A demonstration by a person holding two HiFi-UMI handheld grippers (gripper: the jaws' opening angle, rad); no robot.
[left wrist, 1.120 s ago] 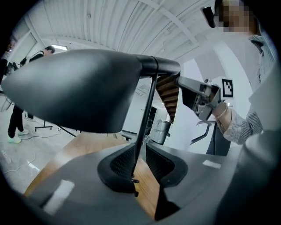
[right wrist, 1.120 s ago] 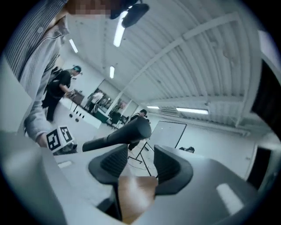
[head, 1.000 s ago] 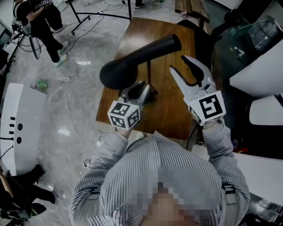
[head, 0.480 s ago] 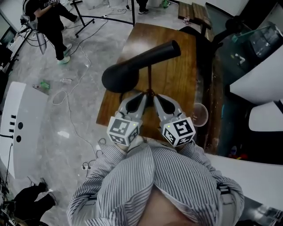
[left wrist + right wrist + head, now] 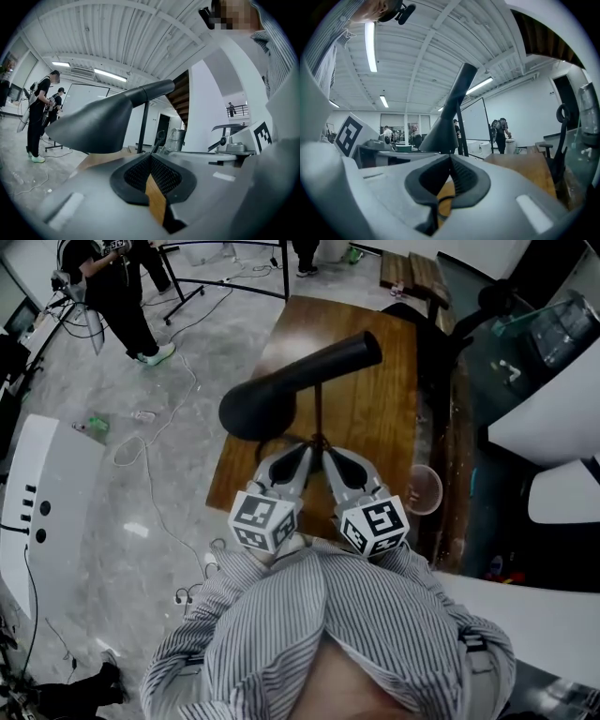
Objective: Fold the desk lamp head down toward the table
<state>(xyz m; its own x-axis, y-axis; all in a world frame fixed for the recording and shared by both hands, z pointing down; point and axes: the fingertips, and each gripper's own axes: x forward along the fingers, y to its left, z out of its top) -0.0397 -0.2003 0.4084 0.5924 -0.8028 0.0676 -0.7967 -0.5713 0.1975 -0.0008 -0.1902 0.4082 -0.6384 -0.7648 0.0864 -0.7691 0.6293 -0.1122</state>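
The desk lamp head [image 5: 281, 390] rides high above the counter [image 5: 380, 427] on its thin stem [image 5: 318, 413]. Seen from my head, its wide mouth points toward 8 o'clock and its narrow neck toward 2 o'clock. From my left tool's view the mouth end hangs a little lower than the neck. That slant would suit a head waiting to be tipped or one already tipped as far as its hinge allows, and I cannot tell which.

My left tool [image 5: 305, 450] and right tool [image 5: 330, 454] sit side by side at 6 o'clock of the stem, tips nearly meeting by its foot. Both are clenched and empty, with only bare wood showing past the pads.

If the head has further to go, I judge it best to brace the foot with one tool and bear down slowly on the mouth end with the other. A thin stem under a long head could tip or slide.
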